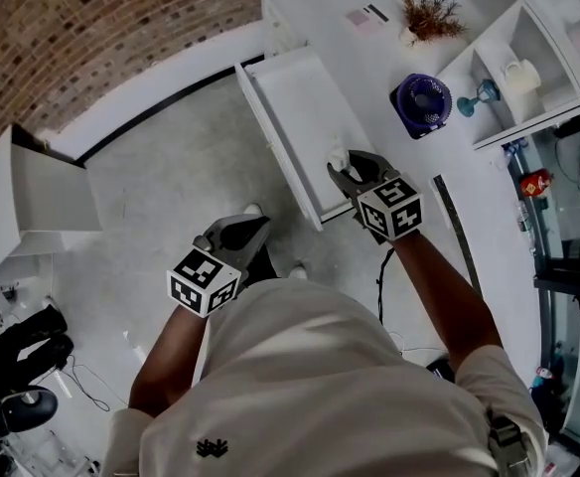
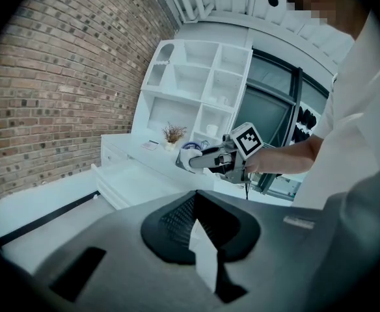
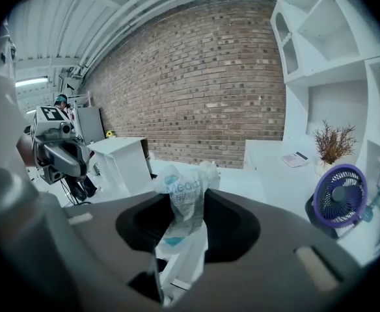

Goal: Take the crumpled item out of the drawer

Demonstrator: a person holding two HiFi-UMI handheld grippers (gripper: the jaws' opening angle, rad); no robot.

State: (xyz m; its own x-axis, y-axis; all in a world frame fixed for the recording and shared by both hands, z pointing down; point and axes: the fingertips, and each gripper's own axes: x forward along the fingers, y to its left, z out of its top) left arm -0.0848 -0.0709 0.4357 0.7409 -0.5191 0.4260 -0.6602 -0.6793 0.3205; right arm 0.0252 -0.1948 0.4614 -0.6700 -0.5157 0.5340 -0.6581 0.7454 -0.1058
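Your right gripper [image 1: 348, 172] pinches the crumpled item [image 3: 183, 194] in half-closed jaws, raised above the front of the open drawer [image 1: 290, 117], the removal seemingly all but done, while your left gripper [image 1: 242, 235] hangs back, jaws narrow and empty.

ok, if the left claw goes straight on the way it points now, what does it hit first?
Probably the right claw, holding the crumpled item above the open drawer. Depth is unclear, so the drawer front could come first.
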